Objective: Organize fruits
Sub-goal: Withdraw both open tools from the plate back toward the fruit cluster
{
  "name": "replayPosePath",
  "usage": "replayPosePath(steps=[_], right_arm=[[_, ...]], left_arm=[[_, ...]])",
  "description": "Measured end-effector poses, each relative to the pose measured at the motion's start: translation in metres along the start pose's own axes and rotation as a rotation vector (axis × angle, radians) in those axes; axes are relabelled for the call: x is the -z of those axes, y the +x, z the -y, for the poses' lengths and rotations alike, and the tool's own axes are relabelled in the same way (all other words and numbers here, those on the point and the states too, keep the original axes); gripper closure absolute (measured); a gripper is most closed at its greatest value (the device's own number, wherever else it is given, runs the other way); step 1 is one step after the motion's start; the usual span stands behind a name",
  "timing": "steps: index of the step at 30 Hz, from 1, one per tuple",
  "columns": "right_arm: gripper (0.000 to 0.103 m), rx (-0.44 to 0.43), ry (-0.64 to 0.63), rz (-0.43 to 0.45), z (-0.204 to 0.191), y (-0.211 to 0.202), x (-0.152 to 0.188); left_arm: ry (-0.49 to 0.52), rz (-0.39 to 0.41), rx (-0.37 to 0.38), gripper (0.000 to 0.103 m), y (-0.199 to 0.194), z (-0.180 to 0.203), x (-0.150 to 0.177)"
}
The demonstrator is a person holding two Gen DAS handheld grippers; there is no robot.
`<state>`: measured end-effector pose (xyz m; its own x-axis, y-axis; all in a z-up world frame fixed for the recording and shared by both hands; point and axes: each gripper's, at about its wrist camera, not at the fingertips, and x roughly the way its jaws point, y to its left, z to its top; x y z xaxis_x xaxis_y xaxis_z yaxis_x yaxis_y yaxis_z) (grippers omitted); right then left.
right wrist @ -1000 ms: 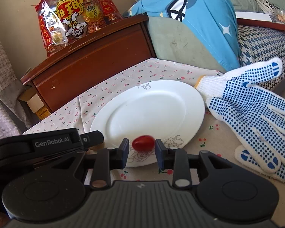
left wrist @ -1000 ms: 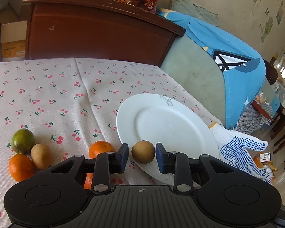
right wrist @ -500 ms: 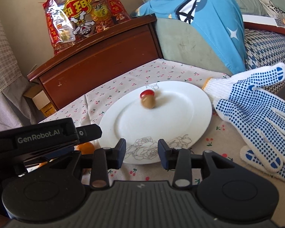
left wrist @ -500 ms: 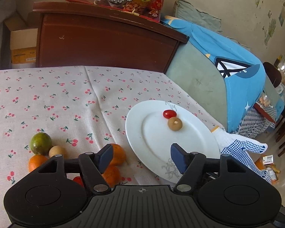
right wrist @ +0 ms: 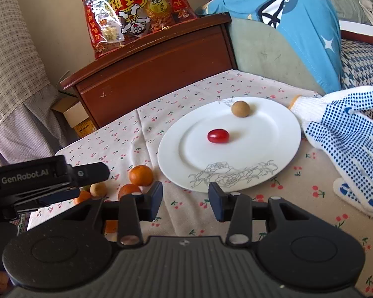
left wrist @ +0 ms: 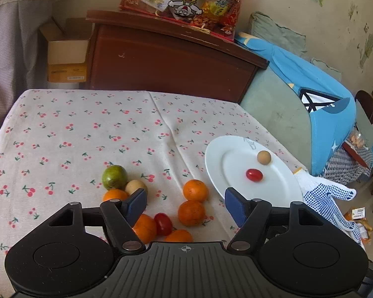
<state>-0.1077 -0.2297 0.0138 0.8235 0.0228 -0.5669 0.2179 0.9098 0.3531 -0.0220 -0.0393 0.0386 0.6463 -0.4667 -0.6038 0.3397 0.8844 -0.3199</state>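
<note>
"GenRobot.AI" on left tool (right wrist: 69, 173)

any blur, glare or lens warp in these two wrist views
Left wrist view: sharp, strong fisheye bowing of the tablecloth edges, dark corner vignette. Right wrist view: also sharp, soft daylight, faint shadows beside the tomato on the plate, no glare.

Your widest free room is the bare far half of the tablecloth (left wrist: 92, 129), clear up to the wooden cabinet (left wrist: 166, 59) along its back edge. Nearer you, the loose fruit cluster (left wrist: 161, 206) sits just left of the plate (right wrist: 236, 171), leaving only a narrow gap between them. The dotted gloves (right wrist: 345, 136) block the plate's right side.
</note>
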Motion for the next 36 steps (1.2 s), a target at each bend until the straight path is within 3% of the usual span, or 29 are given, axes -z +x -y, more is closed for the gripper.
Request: replayPosePath(steps=[9, 22, 36], right_arm=[[0.060, -0.059, -0.029, -0.041, -0.014, -0.005, 0.010], [0.060, -0.128, -0.136, -0.102, -0.043, -0.010, 0.033], [0.066, -0.108, -0.192, -0.118, -0.053, 0.001, 0.042]], left_arm=[[-0.046, 0.000, -0.054, 0.034, -0.020, -0.030, 0.009], [-0.028, -0.021, -0.098, 0.034, -0.041, -0.049, 0.034], [-0.014, -0.037, -0.107, 0.034, -0.040, -0.051, 0.043]])
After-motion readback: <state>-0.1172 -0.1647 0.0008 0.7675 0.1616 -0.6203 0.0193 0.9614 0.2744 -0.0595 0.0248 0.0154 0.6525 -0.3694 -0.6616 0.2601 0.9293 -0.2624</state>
